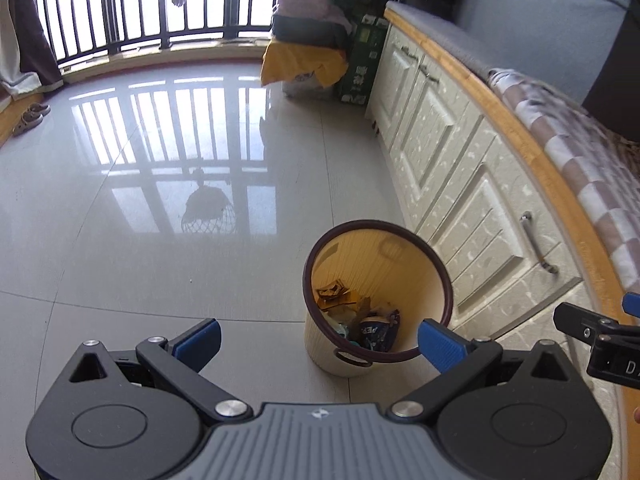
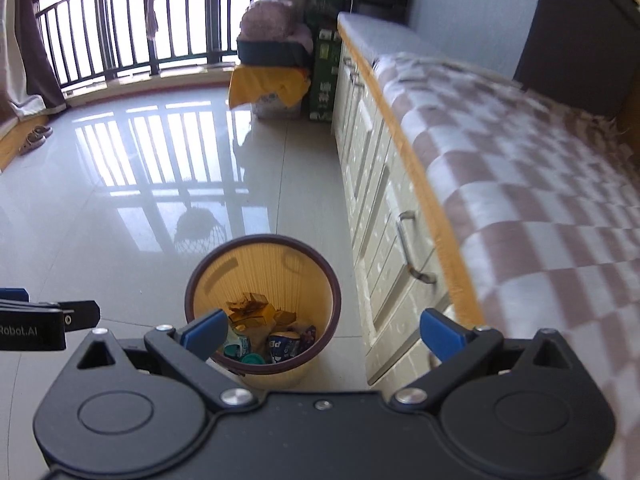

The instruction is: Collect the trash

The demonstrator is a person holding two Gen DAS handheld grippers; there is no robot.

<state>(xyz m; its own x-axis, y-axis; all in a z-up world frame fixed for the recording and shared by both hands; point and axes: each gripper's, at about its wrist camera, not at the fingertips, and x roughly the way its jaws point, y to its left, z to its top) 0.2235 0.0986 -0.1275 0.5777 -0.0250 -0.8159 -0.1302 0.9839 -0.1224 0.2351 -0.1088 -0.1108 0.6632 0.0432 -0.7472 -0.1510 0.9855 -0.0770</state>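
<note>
Left tongs point(image 1: 318, 340): sitting at the bottom of the left wrist view, blue-padded fingers point(image 1: 200, 342) spread wide and gripping nothing; a black edge of them is also showing at the left margin of the right wrist view.

Right tongs point(image 2: 320, 334): filling the bottom of the right wrist view, fingers parted wide and empty; a black part of them is poking in at the right edge of the left wrist view.

Trash bin point(image 1: 434, 276): a cream, ribbed bin with a dark brown rim, standing on the floor just beside the cabinet; it is appearing lower centre-right in the left view and lower centre in the right view point(image 2: 324, 276), partly framed between the spread fingers.

Trash point(image 2: 260, 326): lying at the bottom of the bin, amber crumpled wrappers, a blue-and-white printed packet and a teal round piece among them.

Floor point(image 1: 140, 240): glossy grey tiles taking up the left and middle of both frames, reflecting the balcony railing point(image 1: 132, 4) at the upper left.

Cabinet point(image 1: 452, 184): cream panelled doors with metal handles running along the right side, under a wood-edged surface carrying a checked brown-and-white cloth point(image 2: 520, 152).

Background: a yellow-draped stack point(image 1: 304, 60) and a green box point(image 1: 362, 64) standing at the top centre; a pair of shoes point(image 1: 32, 116) resting at the far left.
</note>
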